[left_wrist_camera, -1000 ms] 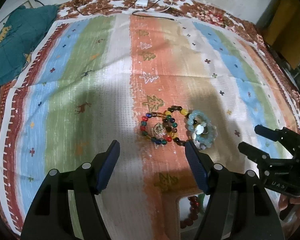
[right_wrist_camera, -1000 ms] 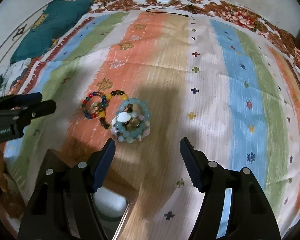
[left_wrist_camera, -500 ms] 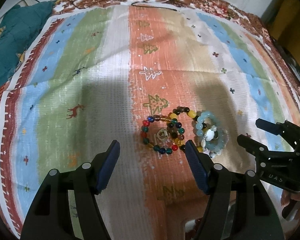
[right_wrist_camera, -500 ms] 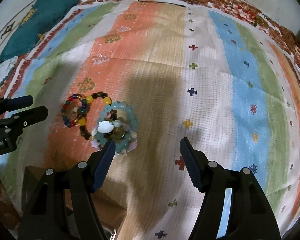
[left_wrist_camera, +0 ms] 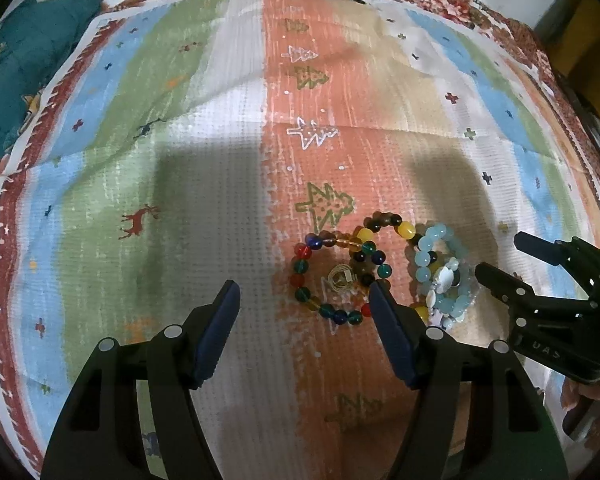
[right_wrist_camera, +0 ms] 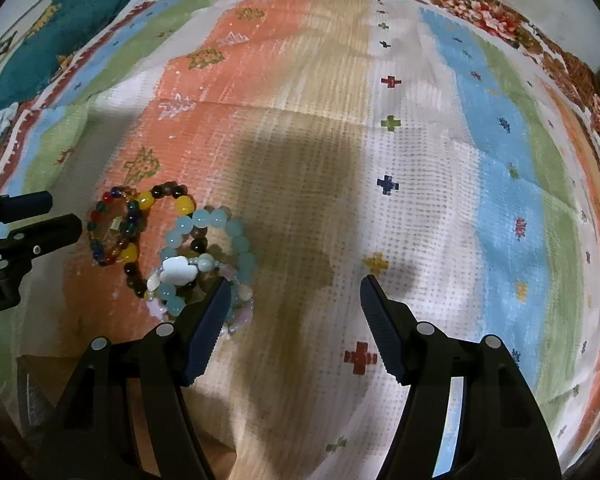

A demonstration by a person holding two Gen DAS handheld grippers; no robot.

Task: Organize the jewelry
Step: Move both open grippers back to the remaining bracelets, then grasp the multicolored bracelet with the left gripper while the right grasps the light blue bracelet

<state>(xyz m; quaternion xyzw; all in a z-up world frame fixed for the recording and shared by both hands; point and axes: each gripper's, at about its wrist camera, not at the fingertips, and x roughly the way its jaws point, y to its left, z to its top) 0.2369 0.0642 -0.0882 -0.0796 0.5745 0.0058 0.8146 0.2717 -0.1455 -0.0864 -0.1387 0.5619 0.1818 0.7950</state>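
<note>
On the striped cloth (left_wrist_camera: 220, 160), the bracelets (left_wrist_camera: 340, 276) lie tangled in one heap, none sorted yet. My left gripper (left_wrist_camera: 304, 316) and right gripper (right_wrist_camera: 294, 308) hang just above them, both spread wide, holding nothing.

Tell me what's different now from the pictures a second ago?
Both grippers came down closer to the bracelets. The left gripper now has its right finger beside the multicoloured bracelet, and the right gripper has its left finger over the pale blue bracelet. Nothing was grabbed or let go. The jaws stayed open, and the bracelets stayed put on the striped cloth.
</note>
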